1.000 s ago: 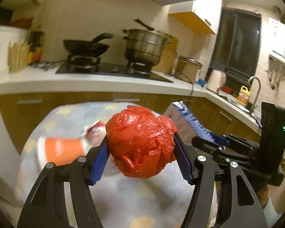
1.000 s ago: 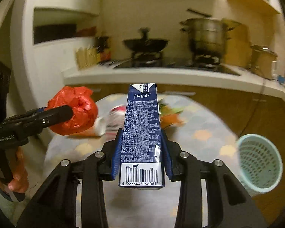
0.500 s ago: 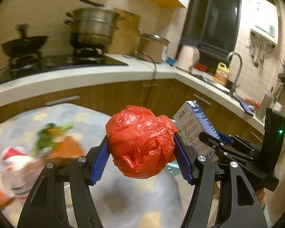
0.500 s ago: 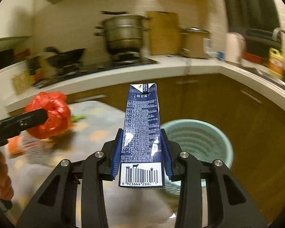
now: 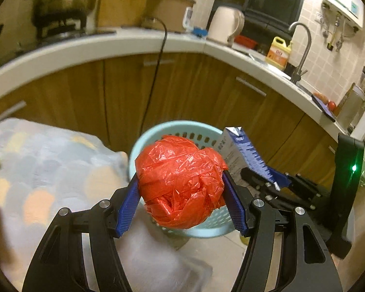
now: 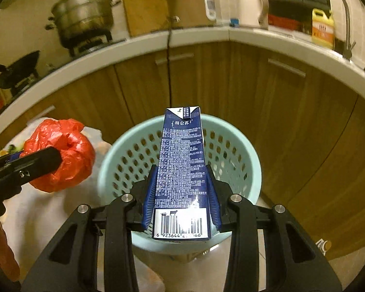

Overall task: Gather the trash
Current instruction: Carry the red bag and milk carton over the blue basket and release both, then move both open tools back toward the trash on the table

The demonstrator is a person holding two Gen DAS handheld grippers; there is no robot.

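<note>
Both claws loaded above the bin
Left claw clamps a crumpled red plastic bag ball; right claw clamps a dark-blue milk carton over the pale-green perforated plastic basket.

The left tongs angle downward above the pale-green perforated plastic basket, blue pads clamping a crumpled red plastic bag ball. Just beside them, the right tongs pinch a tall dark-blue milk carton over that basket.

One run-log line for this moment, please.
left claw: shut on red bag | right claw: shut on milk carton | bin: below both
</note>
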